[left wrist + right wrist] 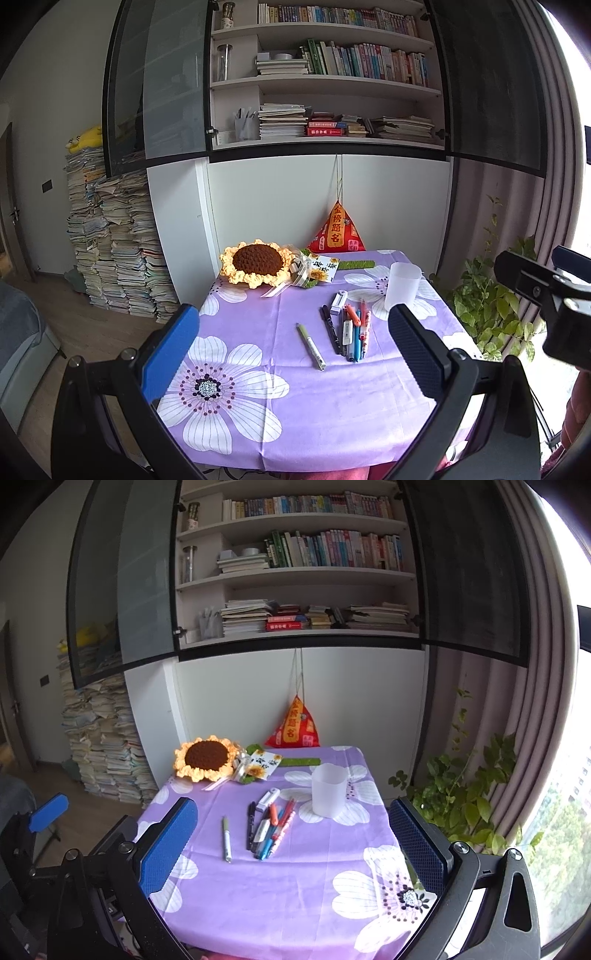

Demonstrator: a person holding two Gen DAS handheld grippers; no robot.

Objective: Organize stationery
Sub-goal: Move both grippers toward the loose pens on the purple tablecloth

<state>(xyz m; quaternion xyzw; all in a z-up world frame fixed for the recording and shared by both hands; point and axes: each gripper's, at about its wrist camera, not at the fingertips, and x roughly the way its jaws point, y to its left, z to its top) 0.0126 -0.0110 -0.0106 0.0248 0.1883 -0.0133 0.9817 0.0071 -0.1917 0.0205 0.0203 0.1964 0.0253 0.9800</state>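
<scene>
Nothing is lifted yet: the left gripper (295, 347) and right gripper (291, 840) hover empty, fingers spread. Next, likely gather the loose plastic pens (271, 829) at mid-table into the frosted translucent plastic cup (328, 790) near the far right corner.

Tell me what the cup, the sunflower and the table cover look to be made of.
Cup: probably frosted translucent plastic; its matte, milky wall lets light through.
Sunflower: crocheted yarn, going by its knobbly brown centre and looped yellow petals.
Table cover: thin woven fabric with a slight sheen, printed flowers and fold creases.
</scene>
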